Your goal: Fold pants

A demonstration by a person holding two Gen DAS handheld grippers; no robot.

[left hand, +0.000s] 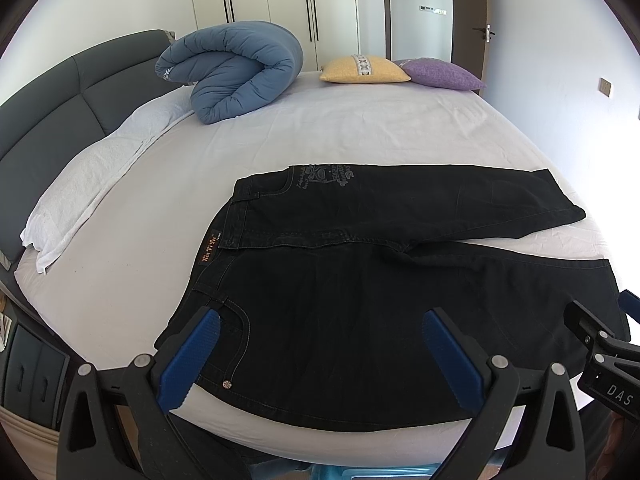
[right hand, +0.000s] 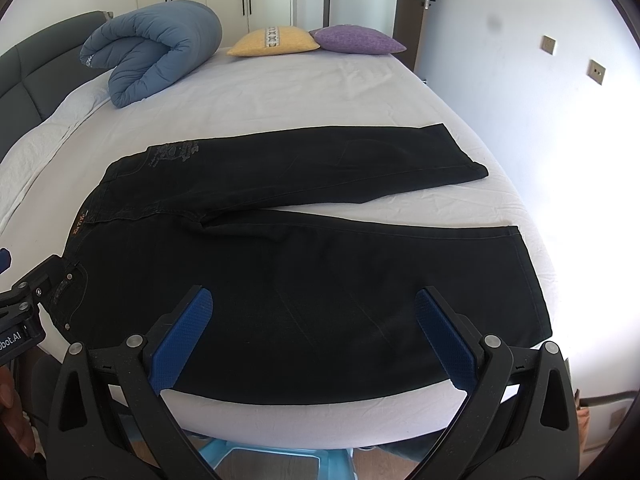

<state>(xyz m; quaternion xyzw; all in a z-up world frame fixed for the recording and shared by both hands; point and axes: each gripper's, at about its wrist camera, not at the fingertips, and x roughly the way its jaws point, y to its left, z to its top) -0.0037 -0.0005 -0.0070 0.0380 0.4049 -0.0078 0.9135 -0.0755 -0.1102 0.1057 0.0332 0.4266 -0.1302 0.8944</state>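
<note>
Black jeans [left hand: 360,280] lie flat on the white bed sheet [left hand: 280,132], waistband to the left, both legs spread apart and running right. They also show in the right wrist view [right hand: 280,264]. My left gripper [left hand: 320,332] is open and empty, hovering over the near hip and pocket area by the bed's front edge. My right gripper [right hand: 314,312] is open and empty, hovering over the near leg. Part of the right gripper shows at the right edge of the left wrist view [left hand: 600,344], and the left gripper shows at the left edge of the right wrist view [right hand: 24,304].
A rolled blue duvet [left hand: 236,68] lies at the far left of the bed. A yellow cushion [left hand: 364,69] and a purple cushion [left hand: 444,73] lie at the far edge. White pillows [left hand: 92,176] rest against the dark headboard [left hand: 60,96]. A blue stool [right hand: 256,460] stands below the bed's front edge.
</note>
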